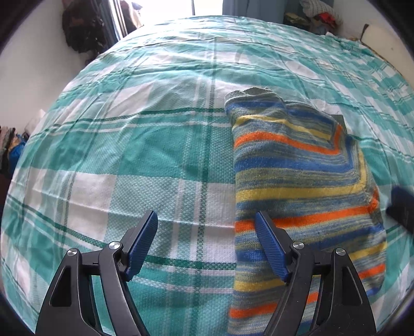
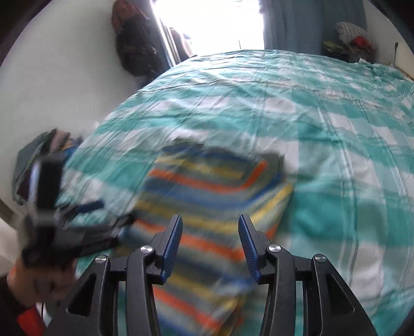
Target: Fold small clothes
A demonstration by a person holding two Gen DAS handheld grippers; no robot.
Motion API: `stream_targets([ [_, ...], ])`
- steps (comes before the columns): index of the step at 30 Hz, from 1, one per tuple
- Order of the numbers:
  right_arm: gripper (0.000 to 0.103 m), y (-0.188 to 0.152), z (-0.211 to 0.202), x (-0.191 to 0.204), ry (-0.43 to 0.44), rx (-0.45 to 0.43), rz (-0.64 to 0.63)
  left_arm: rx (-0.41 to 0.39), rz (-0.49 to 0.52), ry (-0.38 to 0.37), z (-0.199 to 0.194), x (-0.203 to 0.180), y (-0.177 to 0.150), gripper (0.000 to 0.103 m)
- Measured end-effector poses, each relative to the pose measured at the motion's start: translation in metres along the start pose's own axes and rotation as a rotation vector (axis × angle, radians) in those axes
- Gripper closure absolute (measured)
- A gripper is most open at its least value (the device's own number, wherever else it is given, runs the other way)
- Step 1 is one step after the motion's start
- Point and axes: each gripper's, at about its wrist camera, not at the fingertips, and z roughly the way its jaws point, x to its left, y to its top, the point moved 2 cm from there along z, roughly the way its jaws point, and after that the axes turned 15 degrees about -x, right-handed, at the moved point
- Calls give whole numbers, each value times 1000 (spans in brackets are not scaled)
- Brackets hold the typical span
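Observation:
A small striped knit garment [image 1: 297,186], in blue, orange, yellow and grey, lies folded on the bed. In the left wrist view my left gripper [image 1: 205,222] is open and empty, its right finger over the garment's near left edge and its left finger over bare sheet. In the blurred right wrist view the garment [image 2: 207,206] lies straight ahead and my right gripper [image 2: 209,222] is open and empty above its near part. The left gripper [image 2: 77,227] shows there at the left, held in a hand. A dark edge of the right gripper [image 1: 401,209] shows in the left wrist view.
The bed is covered with a teal and white checked sheet [image 1: 129,129]. A wall [image 1: 38,64] runs along its left side, with dark clothes hanging [image 1: 82,28]. Piled clothes [image 1: 318,15] sit past the far right corner. A bright window is at the far end.

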Motion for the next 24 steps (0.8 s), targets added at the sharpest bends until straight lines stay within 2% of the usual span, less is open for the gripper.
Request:
stream_targets([
  [4,56,-54,-4,1,-29,77,-10,3,3,4,-8,1,-1,24],
  [6,56,-79,-5,-1,-62,114,-14,2,3,-21,-19,4,-4,24],
  [9,54,-93,-28,-2,-97,89,13,-15,5,-73,-50,15,-25,24],
  [13,52,-103,-71,5,-170,11,22,-32,23,-123,-86,32,-77,11],
  [15,45,-114,-81,10,-210,18,43,-24,37,-112,-91,37,-104,6],
  [17,29,-134,-83,15,-227,39,79,-7,59,-98,-81,37,-130,0],
  [18,26,-142,-80,18,-237,45,80,-53,69,-93,-79,36,-138,0],
  [20,16,-159,-77,26,-275,21,50,-95,66,-98,-77,37,-144,0],
  [24,10,-169,-74,29,-286,-29,27,-95,47,-107,-72,37,-140,0],
])
